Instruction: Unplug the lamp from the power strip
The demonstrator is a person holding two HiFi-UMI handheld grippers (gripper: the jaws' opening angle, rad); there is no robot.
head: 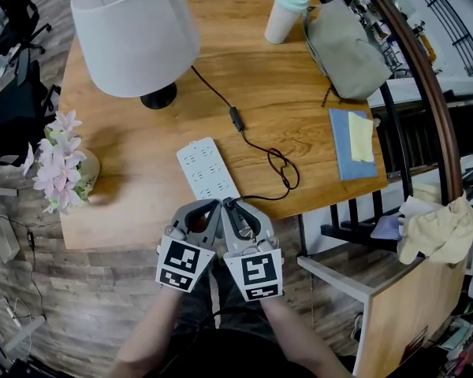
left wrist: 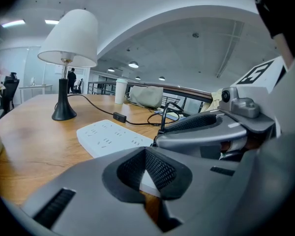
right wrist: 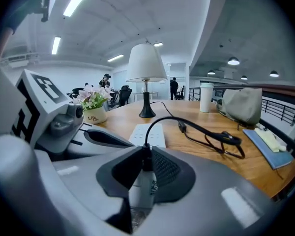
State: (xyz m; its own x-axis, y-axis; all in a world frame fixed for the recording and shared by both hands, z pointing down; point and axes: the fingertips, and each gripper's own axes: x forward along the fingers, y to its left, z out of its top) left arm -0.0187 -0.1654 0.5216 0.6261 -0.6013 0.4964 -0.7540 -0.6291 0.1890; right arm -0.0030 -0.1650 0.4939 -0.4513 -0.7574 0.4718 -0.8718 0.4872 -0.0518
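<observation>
Your right gripper (right wrist: 143, 173) is clamped on the white plug (right wrist: 142, 188) of the black cord (head: 256, 144), at the near end of the power strip (head: 207, 168), close to the near edge of the table (head: 134, 211). Your left gripper (left wrist: 146, 173) is just left of it, squeezed on the strip's near end. The lamp (head: 134, 30) stands at the far left of the table.

You have a smooth, grained wooden desk (head: 307, 109), a matt white plastic power strip (head: 207, 168) and a pale cloth lampshade (head: 134, 30) before you.
</observation>
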